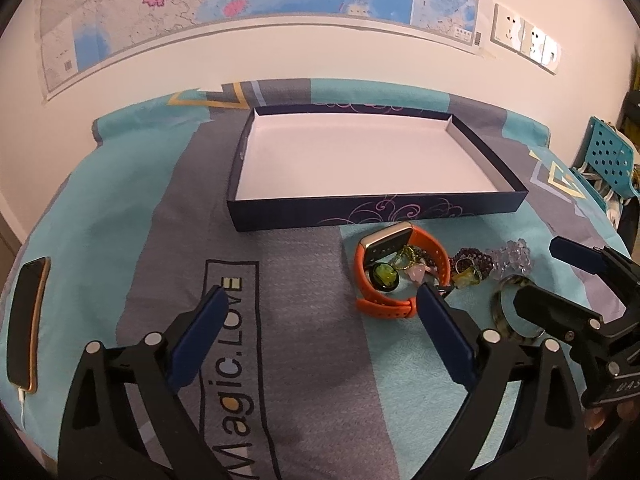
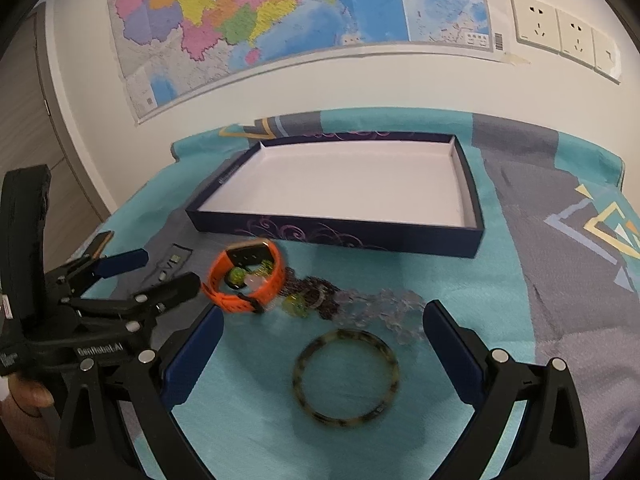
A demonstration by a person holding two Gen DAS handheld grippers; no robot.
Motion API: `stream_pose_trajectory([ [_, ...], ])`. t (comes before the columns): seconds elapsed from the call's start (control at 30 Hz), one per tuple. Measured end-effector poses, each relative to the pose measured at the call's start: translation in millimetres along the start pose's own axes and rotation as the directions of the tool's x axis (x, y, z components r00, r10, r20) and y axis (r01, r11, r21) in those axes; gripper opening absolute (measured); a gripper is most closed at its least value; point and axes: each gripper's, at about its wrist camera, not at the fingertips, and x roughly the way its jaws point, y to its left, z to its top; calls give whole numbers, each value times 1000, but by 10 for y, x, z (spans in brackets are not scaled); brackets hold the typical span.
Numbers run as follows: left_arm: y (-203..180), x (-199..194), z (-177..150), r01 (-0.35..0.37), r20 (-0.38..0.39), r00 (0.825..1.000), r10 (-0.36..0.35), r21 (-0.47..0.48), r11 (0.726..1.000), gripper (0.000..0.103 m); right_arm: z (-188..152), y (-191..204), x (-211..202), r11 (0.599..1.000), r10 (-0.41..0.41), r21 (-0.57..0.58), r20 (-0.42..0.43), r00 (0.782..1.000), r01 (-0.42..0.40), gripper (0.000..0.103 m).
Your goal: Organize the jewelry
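Observation:
A heap of jewelry lies on the cloth in front of an empty dark blue box [image 1: 360,212] [image 2: 340,236]. It holds an orange watch [image 1: 384,305] [image 2: 224,296], dark beads [image 1: 470,260], a clear crystal bracelet [image 1: 514,256] [image 2: 384,308] and green-yellow rings [image 1: 385,276] [image 2: 294,304]. A tortoiseshell bangle [image 2: 297,376] [image 1: 498,312] lies flat nearer me. My right gripper [image 2: 324,310] [image 1: 538,272] is open, its fingers wide on either side of the bangle without touching it. Left of the watch, my left gripper [image 1: 322,290] [image 2: 172,268] stands open over bare cloth, holding nothing.
A phone [image 1: 26,320] on a cable lies at the cloth's left edge. The teal and grey cloth [image 1: 280,360] covers the table up to a wall with a map. A teal chair [image 1: 608,152] stands at the right. A hand [image 2: 28,396] holds the left gripper.

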Motion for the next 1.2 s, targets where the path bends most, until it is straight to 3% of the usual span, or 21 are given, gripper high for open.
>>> stream_pose_trajectory([
  [0.23, 16, 152, 1, 64, -56, 996, -64, -4, 998, 83, -135, -195, 30, 1000, -21, 4, -66, 998, 21, 96],
  [0.4, 22, 215, 54, 108, -70, 992, -107, 0, 994, 75, -196, -273, 51, 1000, 0, 13, -99, 995, 2, 76],
  [0.6, 46, 335, 116, 171, -114, 979, -172, -12, 985, 58, -222, -309, 40, 1000, 5, 6, -112, 994, -5, 51],
  [0.67, 46, 381, 119, 184, -132, 974, -183, -11, 983, 54, -230, -304, 36, 1000, 2, -9, -120, 993, -3, 35],
  [0.8, 23, 406, 142, 194, -141, 971, -191, 7, 981, 46, -246, -256, 38, 999, -18, -52, -128, 992, 12, 26],
  [0.9, 4, 436, 162, 222, -159, 963, -216, 17, 975, 35, -255, -222, 49, 997, -24, -74, -132, 991, 14, 22],
  [0.97, -16, 442, 174, 243, -167, 958, -234, 32, 970, 24, -250, -216, 58, 997, -25, -82, -134, 991, 14, 13],
  [1.07, -46, 444, 185, 253, -175, 954, -242, 43, 966, 21, -249, -223, 65, 997, -4, -80, -136, 991, -6, 6],
  [1.2, -31, 437, 191, 255, -169, 954, -246, 33, 966, 13, -245, -225, 67, 997, 11, -68, -134, 991, -20, 6],
])
